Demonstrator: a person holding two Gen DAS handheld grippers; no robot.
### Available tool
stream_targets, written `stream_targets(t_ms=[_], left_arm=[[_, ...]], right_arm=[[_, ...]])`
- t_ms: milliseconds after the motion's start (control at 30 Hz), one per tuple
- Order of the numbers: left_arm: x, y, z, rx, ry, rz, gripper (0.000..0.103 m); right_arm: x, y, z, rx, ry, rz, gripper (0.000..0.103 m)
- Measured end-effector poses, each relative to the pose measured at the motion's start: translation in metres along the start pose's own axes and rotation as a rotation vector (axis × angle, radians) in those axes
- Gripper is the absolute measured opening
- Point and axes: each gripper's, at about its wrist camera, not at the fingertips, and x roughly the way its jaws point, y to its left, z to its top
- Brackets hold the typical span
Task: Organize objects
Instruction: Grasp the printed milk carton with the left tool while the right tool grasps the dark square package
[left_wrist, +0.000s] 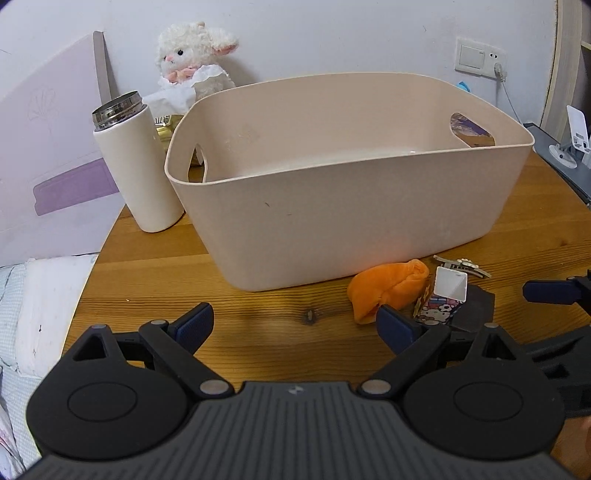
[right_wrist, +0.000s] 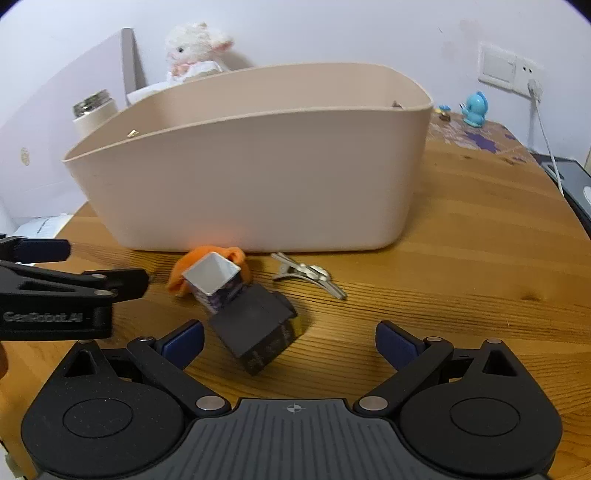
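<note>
Jaws apart on both grippers, nothing held — right gripper (right_wrist: 290, 338) should square up on the dark box (right_wrist: 255, 325), then drop it into the bin (right_wrist: 258, 177).

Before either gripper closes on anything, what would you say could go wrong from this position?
1. The black box leans against the small carton and orange cloth; the open right gripper may nudge the whole cluster.
2. The hair clip lies flat on the table, so fingers might slip off it.
3. The left gripper sits close by; the two could collide.
</note>
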Motion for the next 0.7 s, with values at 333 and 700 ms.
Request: stream_targets(t_ms=[333,700], left_arm=[[0.004,-0.008,-0.003,0.001,-0.002,-0.060,0.095],[0.004,-0.034,-0.002,0.031,-0.007,-0.162,0.095]], right_arm=[[0.001,-0.030,-0.007,0.039,0.007,-0.064,0.100],[-0.003,-0.041,-0.017,0.025,0.003,-0.085,0.100]])
